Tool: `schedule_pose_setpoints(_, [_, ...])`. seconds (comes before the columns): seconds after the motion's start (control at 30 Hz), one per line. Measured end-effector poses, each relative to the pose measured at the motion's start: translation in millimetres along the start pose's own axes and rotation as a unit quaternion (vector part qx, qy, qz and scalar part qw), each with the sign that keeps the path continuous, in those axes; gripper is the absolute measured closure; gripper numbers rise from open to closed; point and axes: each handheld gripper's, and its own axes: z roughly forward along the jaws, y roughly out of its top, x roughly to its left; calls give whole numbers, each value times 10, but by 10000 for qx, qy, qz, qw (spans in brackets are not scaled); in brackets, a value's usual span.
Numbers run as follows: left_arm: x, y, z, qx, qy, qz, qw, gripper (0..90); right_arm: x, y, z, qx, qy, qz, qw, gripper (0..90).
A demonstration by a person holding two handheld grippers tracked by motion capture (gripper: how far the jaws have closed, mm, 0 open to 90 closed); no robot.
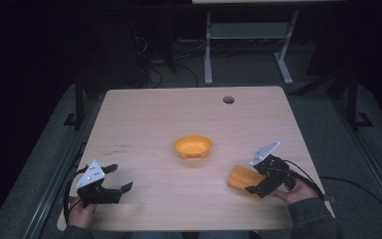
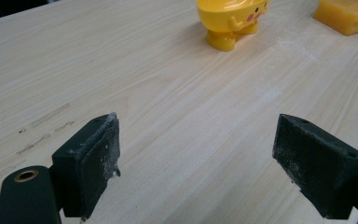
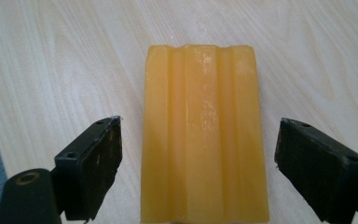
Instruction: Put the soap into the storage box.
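Two grippers are sitting low over the wooden table (image 1: 154,114), both with jaws spread wide and gripping nothing. Right gripper (image 3: 198,158) is straddling the orange ribbed block (image 3: 203,135): block is lying flat between its jaws with a clear gap on each side, long axis running straight ahead of the tool. Left gripper (image 2: 196,158) is hovering over bare wood; yellow duck-faced bowl (image 2: 230,18) is standing well ahead of it, slightly right. From the high view, the right gripper's tips are possibly just above the block (image 1: 242,178) — too dim to tell contact.
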Motion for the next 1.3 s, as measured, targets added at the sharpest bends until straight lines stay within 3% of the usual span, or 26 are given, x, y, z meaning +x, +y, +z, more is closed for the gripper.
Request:
schedule_pose_setpoints(0.67, [-3,4,2,2,-22,1,10000,143,-47,62,320,516,87,23,9986,143])
schedule_pose_setpoints(1.3, [-8,8,-2,-11,-28,0,10000,143,-29,85,416,759,23,-12,9971,194])
